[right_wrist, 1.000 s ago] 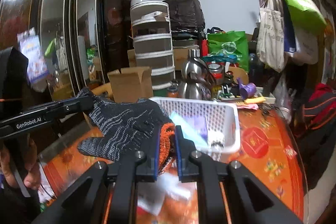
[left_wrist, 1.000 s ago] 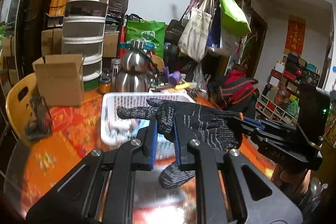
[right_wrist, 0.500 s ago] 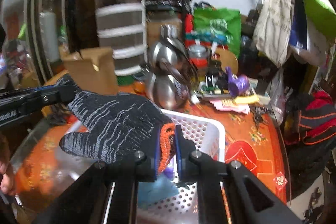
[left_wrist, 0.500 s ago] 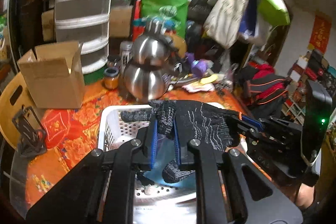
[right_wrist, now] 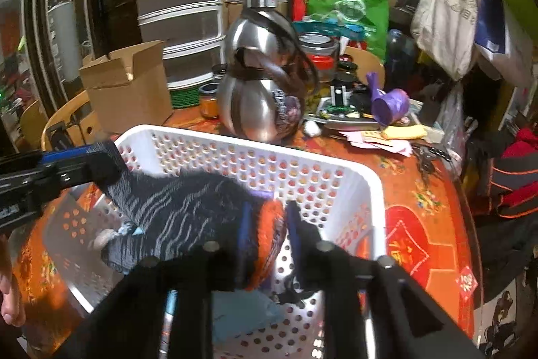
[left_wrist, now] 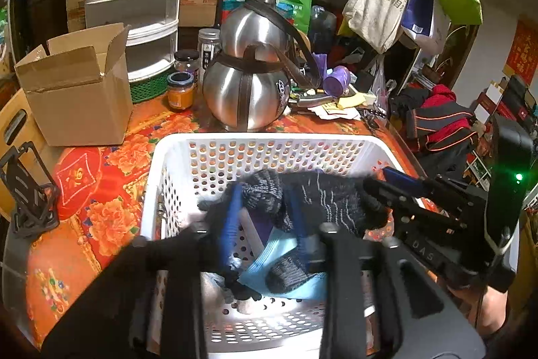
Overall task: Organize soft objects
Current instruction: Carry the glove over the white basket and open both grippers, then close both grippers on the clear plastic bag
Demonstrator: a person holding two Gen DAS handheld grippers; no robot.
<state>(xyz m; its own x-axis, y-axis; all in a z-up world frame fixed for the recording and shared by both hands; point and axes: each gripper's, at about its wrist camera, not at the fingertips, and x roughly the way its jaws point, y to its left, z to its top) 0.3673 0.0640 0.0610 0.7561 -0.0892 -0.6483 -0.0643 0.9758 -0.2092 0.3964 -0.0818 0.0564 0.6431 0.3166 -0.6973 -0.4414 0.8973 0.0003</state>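
Cluttered shelving, stacked drawer units and hanging tote bags crowd the room behind a table (left_wrist: 101, 177) covered in a red and orange floral cloth. On it stands a white perforated basket (left_wrist: 269, 143), with a steel gourd-shaped flask (left_wrist: 248, 90) just behind it and an open cardboard box (left_wrist: 74, 90) to the left.

Both grippers reach down over the basket, and a dark knit glove (right_wrist: 181, 207) is stretched between them above the basket's inside. It is black flecked with wavy grey lines, thick and limp, with a bright orange cuff (right_wrist: 269, 224).

Seen from the right wrist, the right gripper (right_wrist: 265, 234) has the orange cuff between its 2 blue-padded fingers; its jaws are opening, and a gap shows beside the cloth on at least one side. Seen from the left wrist, the left gripper (left_wrist: 265, 217) has the glove's finger end (left_wrist: 262, 194) bunched between its fingers, and its jaws are opening too, standing clear of the knit.

Below the glove, on the basket's floor, lie a pale blue packet (left_wrist: 285, 275) and other small items too blurred to name.
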